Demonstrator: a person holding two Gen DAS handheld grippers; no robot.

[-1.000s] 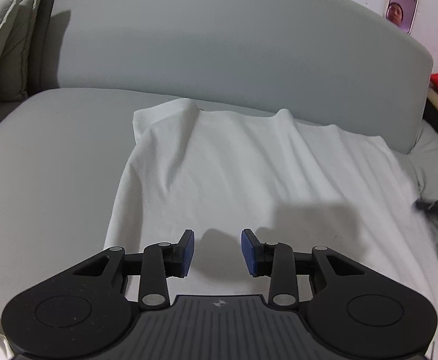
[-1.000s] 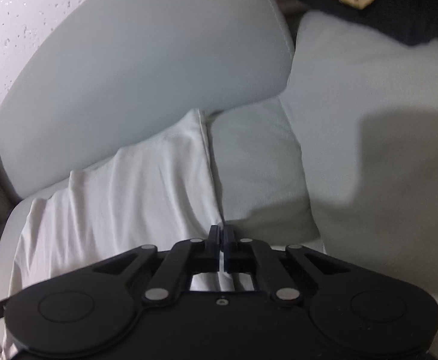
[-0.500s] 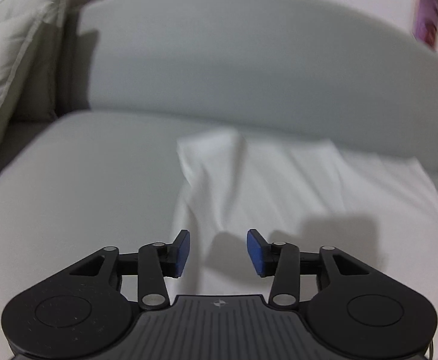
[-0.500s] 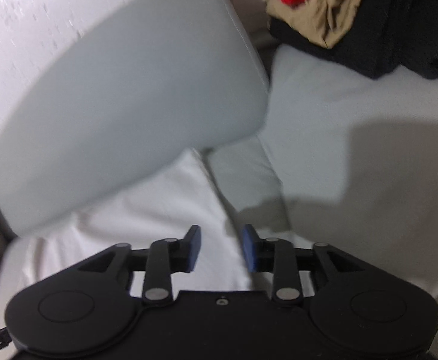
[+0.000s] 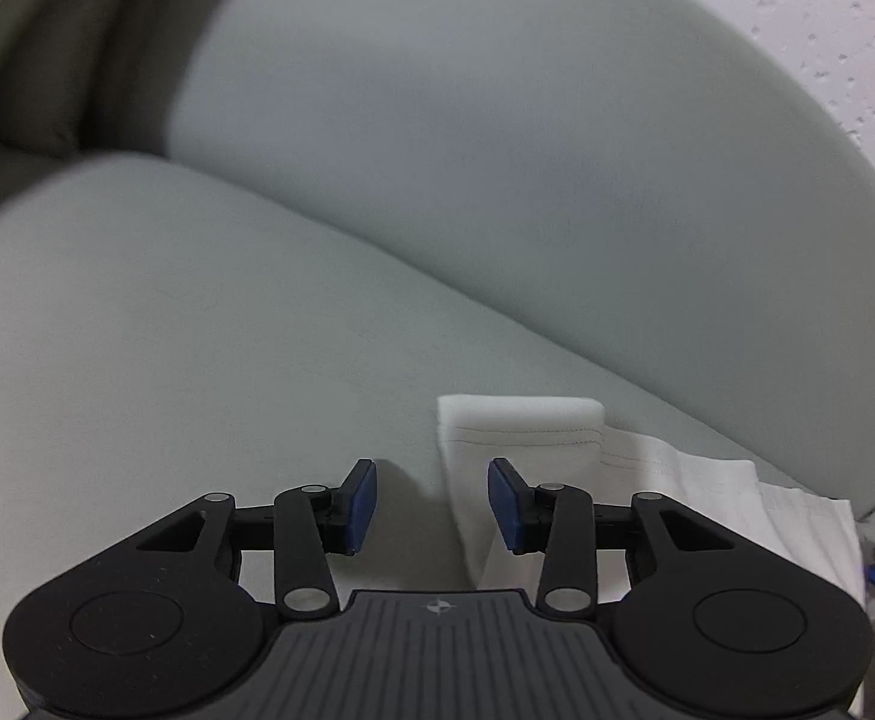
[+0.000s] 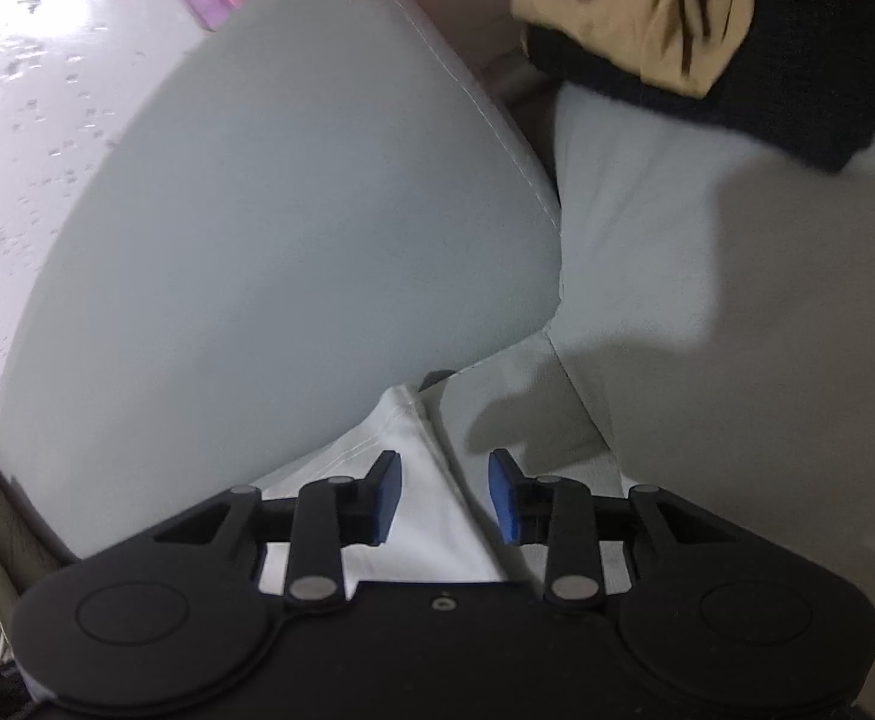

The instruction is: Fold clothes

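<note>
A white garment [image 5: 521, 432] lies flat on the grey sofa seat [image 5: 167, 330]; its far left corner, with a stitched hem, shows just ahead of my left gripper [image 5: 431, 507]. That gripper is open, its blue pads straddling the cloth's left edge just above it. In the right wrist view the garment's far right corner [image 6: 413, 462] lies against the sofa back, and my right gripper [image 6: 444, 495] is open over that edge with nothing held.
The grey sofa backrest [image 5: 497, 150] rises close behind the cloth. A pile of red, tan and black clothes [image 6: 677, 18] sits on the seat to the far right. A cushion [image 5: 35, 60] stands at the far left. A seat seam [image 6: 581, 396] runs beside the right gripper.
Both grippers moved forward toward the garment's far corners. The right gripper, shut on the cloth edge a second ago, has opened. The left stayed open and shifted left to the cloth's corner.
</note>
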